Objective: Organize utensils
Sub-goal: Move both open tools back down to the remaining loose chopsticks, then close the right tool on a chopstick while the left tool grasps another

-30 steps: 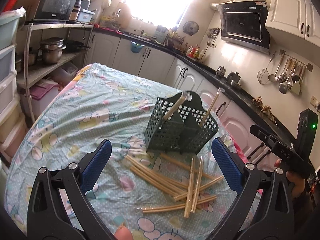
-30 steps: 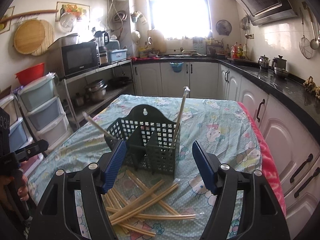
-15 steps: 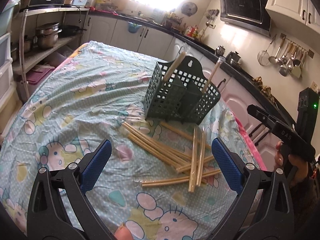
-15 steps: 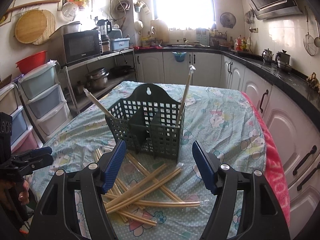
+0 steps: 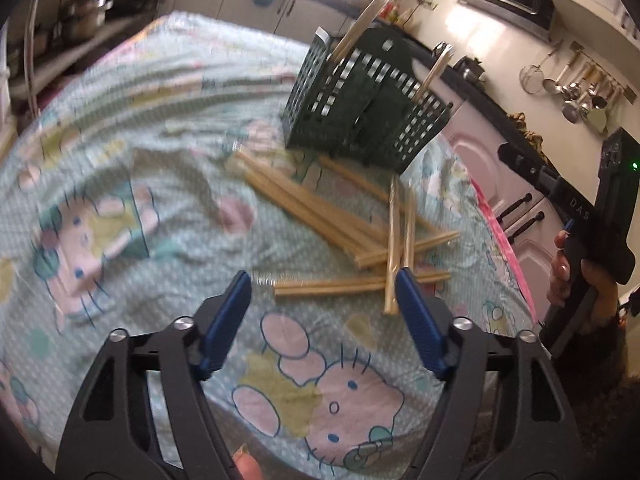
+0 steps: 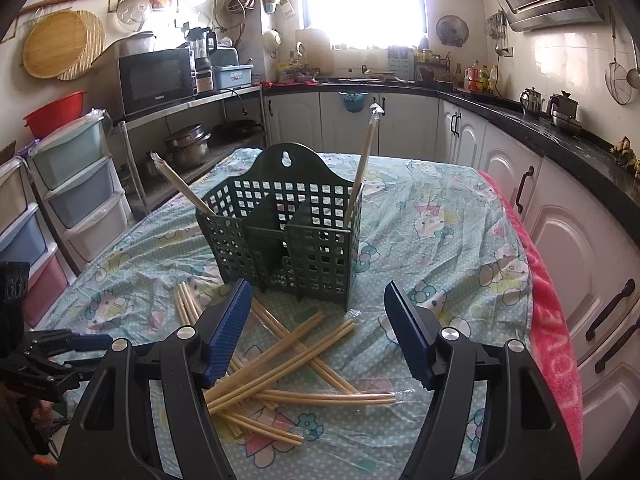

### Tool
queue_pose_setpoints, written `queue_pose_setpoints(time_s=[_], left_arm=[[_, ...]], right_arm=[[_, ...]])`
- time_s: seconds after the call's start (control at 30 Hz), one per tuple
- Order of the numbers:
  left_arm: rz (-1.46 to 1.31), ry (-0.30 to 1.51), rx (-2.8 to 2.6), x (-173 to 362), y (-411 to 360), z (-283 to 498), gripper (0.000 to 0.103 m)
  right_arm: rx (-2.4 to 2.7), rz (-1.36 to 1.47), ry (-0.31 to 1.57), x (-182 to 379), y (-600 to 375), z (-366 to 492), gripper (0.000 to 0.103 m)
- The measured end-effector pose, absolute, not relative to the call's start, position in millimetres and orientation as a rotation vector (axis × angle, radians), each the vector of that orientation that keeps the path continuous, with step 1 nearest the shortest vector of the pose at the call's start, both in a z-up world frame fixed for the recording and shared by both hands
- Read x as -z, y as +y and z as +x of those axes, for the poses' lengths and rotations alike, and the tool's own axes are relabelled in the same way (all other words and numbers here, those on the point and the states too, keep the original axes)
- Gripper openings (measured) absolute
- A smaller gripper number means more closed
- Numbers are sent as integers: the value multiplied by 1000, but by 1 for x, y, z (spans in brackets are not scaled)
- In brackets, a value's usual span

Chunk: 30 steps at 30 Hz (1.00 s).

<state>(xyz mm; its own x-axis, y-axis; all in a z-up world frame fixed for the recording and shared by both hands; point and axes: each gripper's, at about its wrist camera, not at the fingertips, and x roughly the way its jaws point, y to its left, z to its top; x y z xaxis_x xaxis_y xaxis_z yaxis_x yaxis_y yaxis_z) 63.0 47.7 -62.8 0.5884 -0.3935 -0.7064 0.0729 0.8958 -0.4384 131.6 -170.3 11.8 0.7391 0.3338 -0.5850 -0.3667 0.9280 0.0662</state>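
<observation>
A dark green slotted utensil basket (image 5: 360, 112) (image 6: 280, 240) stands on the table with one wrapped chopstick pair (image 6: 362, 168) upright in its right compartment and another (image 6: 180, 184) leaning out of its left. Several wrapped chopstick pairs (image 5: 320, 212) (image 6: 280, 348) lie crossed in front of it. My left gripper (image 5: 322, 280) tilts down over the pile's near edge, jaws closing. One pair (image 5: 328, 286) lies crosswise between its tips, and the pads are clear of it. My right gripper (image 6: 317, 292) hovers open in front of the basket, holding nothing.
A cartoon-print cloth (image 6: 440, 240) covers the table, with a pink towel (image 6: 552, 340) along its right edge. White cabinets (image 6: 580, 248) run along the right. Plastic drawers (image 6: 68, 200) and a shelf with a microwave (image 6: 156, 80) stand on the left.
My left gripper has dropped and tipped down toward the chopstick pile, and its jaws have narrowed. My right gripper has sunk slightly; its opening is unchanged.
</observation>
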Motion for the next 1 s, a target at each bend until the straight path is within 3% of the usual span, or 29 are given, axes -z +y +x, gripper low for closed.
queue_pose_setpoints(time_s=[0.57, 0.67, 0.73, 0.83, 1.0], left_arm=[[-542, 986, 214, 96, 61, 91, 57], [-521, 986, 184, 96, 60, 95, 46], [-514, 989, 167, 97, 61, 96, 33], [-494, 994, 144, 98, 62, 97, 20], [-477, 989, 138, 99, 64, 96, 12]], right_arm=[[-350, -107, 758, 40, -166, 168, 66], [-354, -94, 794, 48, -164, 175, 66], [-360, -87, 814, 51, -163, 180, 66], [-365, -72, 854, 59, -159, 190, 60], [-330, 0, 929, 73, -161, 210, 48]])
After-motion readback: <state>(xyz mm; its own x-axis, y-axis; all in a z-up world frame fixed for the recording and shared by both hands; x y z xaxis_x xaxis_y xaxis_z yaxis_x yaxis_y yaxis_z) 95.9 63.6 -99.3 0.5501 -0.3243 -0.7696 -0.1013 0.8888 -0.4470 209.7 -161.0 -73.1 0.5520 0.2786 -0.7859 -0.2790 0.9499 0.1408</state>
